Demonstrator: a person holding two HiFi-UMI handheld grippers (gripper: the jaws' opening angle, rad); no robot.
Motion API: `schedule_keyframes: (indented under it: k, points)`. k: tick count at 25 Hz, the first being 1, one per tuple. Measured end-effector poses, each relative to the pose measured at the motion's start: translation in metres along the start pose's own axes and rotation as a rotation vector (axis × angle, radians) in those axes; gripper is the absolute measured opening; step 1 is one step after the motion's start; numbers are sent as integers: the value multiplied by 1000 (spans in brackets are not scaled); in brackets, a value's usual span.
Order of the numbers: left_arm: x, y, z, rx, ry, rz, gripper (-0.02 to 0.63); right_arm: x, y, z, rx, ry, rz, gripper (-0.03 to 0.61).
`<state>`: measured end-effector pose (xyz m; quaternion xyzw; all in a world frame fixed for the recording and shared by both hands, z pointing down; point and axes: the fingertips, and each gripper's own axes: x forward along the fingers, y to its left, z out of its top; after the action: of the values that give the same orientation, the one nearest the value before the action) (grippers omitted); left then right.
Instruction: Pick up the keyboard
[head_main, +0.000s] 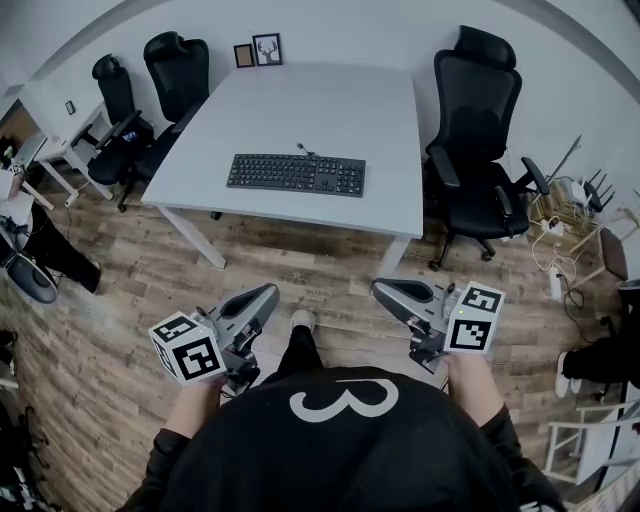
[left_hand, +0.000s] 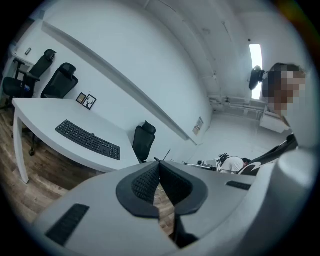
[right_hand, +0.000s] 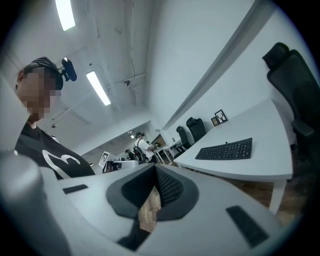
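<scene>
A black keyboard lies flat near the front of a white table; it also shows as the keyboard in the left gripper view and the keyboard in the right gripper view. My left gripper hangs over the wood floor, well short of the table, jaws shut with nothing between them. My right gripper is level with it on the other side, also shut and empty. In the gripper views the left gripper and right gripper tips meet.
A black office chair stands at the table's right side, and two more chairs at its left. Two small picture frames lean on the wall at the table's back. Cables and a power strip lie on the floor at right.
</scene>
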<state>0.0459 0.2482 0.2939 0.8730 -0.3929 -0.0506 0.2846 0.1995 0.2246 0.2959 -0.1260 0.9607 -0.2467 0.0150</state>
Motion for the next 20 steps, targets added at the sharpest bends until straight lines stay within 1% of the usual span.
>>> schedule_keyframes:
  k: [7,11,15,20]
  points:
    - [19,27,11,-17,-2,-20,14,14,-29,7,24,-9,-18,9]
    - [38,44,25,-25,13,-49,14,21,-54,17,44,-23,-53,9]
    - [52,67,40,-24,23,-51,14,34,-78,27,58,-29,-83,9]
    - [71,106,63,-65,32,-57,14,53,-115,44,82,-38,-137,9]
